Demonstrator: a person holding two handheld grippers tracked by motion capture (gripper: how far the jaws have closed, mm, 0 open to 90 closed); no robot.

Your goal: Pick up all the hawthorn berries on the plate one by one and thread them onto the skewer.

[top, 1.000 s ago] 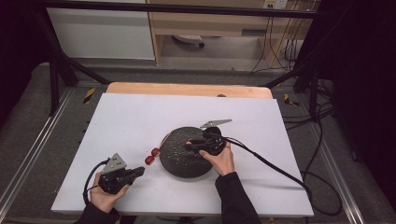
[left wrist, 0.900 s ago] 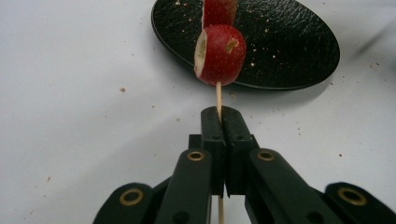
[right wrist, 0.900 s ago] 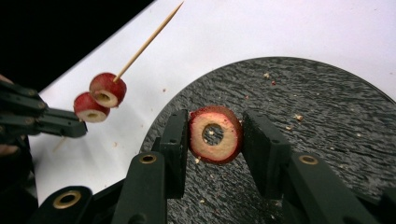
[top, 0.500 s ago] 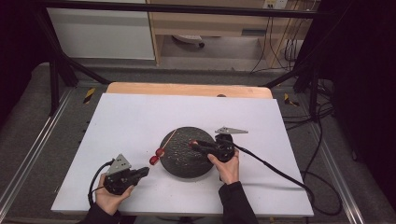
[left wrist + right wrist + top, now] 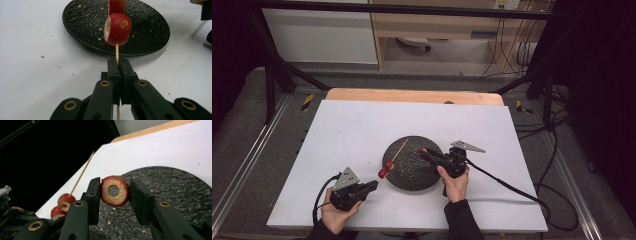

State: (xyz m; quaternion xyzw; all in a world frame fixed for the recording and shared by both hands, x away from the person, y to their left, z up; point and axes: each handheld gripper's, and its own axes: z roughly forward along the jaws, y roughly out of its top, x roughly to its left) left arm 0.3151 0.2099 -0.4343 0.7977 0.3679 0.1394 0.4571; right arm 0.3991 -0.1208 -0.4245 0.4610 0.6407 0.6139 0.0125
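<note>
White-topped table (image 5: 362,130), black textured plate (image 5: 409,175) on it, scattered crumbs (image 5: 42,56)

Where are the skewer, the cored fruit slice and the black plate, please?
skewer (image 5: 116,51), left gripper view, bare stick below the fruit.
cored fruit slice (image 5: 108,195), right gripper view, pale cut face.
black plate (image 5: 411,181), high view, near rim.

The left hand (image 5: 334,212) rests low at the near left, its left gripper (image 5: 371,186) clamped tight and angled up to the right. The right hand (image 5: 455,180) holds the right gripper (image 5: 422,151) pointing left, jaws nipped close.
</note>
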